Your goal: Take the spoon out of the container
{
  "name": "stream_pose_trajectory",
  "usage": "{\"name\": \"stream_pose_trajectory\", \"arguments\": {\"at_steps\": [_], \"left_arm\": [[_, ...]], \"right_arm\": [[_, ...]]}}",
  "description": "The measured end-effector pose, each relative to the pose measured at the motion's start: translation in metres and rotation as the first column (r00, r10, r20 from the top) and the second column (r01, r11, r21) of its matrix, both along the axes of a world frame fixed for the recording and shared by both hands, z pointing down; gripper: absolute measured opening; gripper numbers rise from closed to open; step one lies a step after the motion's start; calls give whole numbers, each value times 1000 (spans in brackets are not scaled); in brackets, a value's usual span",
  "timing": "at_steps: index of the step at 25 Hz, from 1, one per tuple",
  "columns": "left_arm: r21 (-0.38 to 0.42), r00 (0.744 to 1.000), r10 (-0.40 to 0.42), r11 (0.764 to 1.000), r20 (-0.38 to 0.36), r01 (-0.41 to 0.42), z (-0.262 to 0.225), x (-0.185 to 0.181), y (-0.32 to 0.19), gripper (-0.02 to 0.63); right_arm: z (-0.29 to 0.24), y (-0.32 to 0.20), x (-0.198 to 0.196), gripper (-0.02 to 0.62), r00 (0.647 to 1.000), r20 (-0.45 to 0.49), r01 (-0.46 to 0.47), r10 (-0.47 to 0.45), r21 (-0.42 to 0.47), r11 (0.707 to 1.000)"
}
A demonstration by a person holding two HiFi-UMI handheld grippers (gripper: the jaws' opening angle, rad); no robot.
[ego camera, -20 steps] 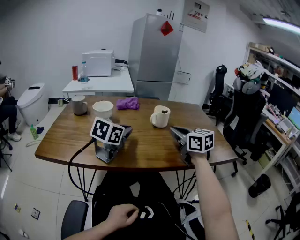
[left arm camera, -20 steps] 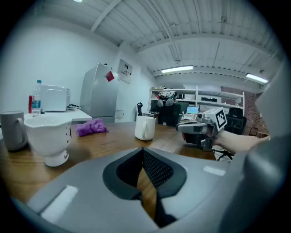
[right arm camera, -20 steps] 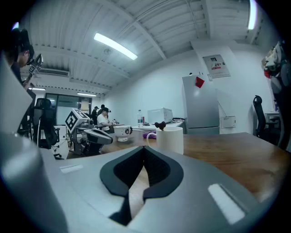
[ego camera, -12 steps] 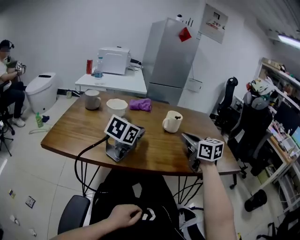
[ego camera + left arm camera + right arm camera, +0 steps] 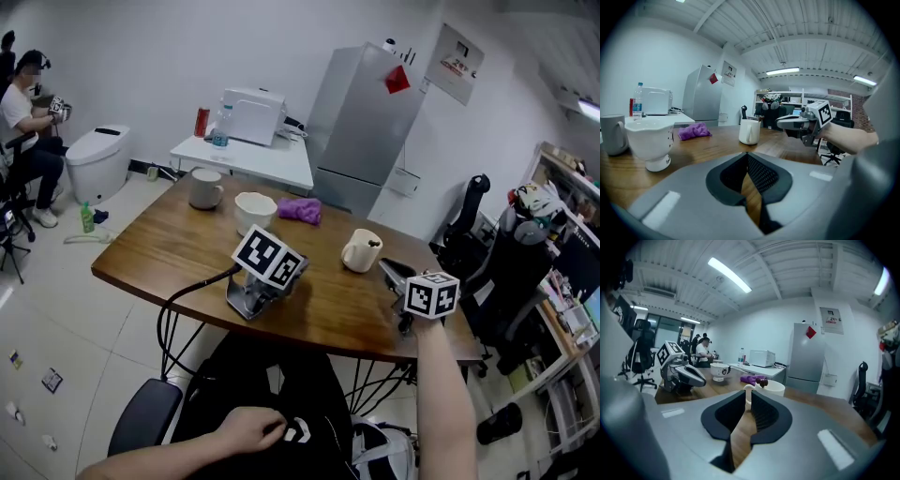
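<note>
A cream mug (image 5: 361, 251) stands on the wooden table (image 5: 178, 248), with the spoon's (image 5: 374, 243) dark handle end poking above its rim. My right gripper (image 5: 386, 267), held in my right hand, hovers low just right of the mug and points at it. In the right gripper view the mug (image 5: 771, 387) and the spoon's brown knob (image 5: 763, 382) sit straight ahead of my right gripper (image 5: 748, 392), whose jaws stand slightly apart with nothing between them. My left gripper (image 5: 286, 277) lies unheld on the table, jaws shut and empty (image 5: 747, 153). My left hand (image 5: 246, 433) rests in my lap.
A white bowl (image 5: 255, 211), a grey mug (image 5: 204, 187) and a purple cloth (image 5: 300, 210) sit at the table's far side. A black cable (image 5: 173, 309) runs off the near edge. Office chairs (image 5: 469, 220) stand right. A person (image 5: 23, 112) sits far left.
The head view has swung, so the table and everything on it sit further right and lower. The right gripper keeps about the same distance from the mug. The left gripper has not moved.
</note>
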State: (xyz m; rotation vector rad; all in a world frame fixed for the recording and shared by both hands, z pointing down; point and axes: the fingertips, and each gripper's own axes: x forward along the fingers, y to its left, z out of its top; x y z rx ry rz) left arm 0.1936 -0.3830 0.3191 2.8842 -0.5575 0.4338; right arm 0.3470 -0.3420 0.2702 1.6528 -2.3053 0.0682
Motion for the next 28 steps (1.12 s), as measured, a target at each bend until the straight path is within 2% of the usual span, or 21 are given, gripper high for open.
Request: {"name": "stream_pose_trajectory", "arguments": {"at_steps": [4, 8, 10, 13, 18, 20, 26, 28], "left_arm": [[0, 1000, 1, 1000, 1, -1, 0, 1, 0, 12], [1, 1000, 1, 1000, 0, -1, 0, 1, 0, 12], [2, 1000, 1, 1000, 1, -1, 1, 0, 0, 12], [2, 1000, 1, 1000, 1, -1, 0, -1, -1, 12], [3, 1000, 0, 1000, 0, 0, 0, 0, 0, 12], [2, 1000, 0, 1000, 1, 0, -1, 0, 0, 12], [2, 1000, 1, 1000, 1, -1, -1, 0, -1, 12], [2, 1000, 0, 1000, 1, 0, 0, 0, -1, 12]], "right_arm": [[-4, -11, 6, 64, 982, -185, -50, 48, -6, 999], [-8, -23, 8, 97, 924, -376, -77, 70, -5, 997], [-11, -28, 7, 113, 884, -462, -85, 78, 5, 996], [-12, -37, 2, 140, 783, -617, -89, 75, 9, 996], [-6, -46, -2, 153, 555, -829, -83, 62, 19, 996], [-1, -49, -3, 153, 481, -875, -83, 47, 8, 997], [9, -55, -2, 149, 340, -940, -95, 33, 1, 995], [9, -55, -1, 115, 316, -948, -96, 45, 15, 995]]}}
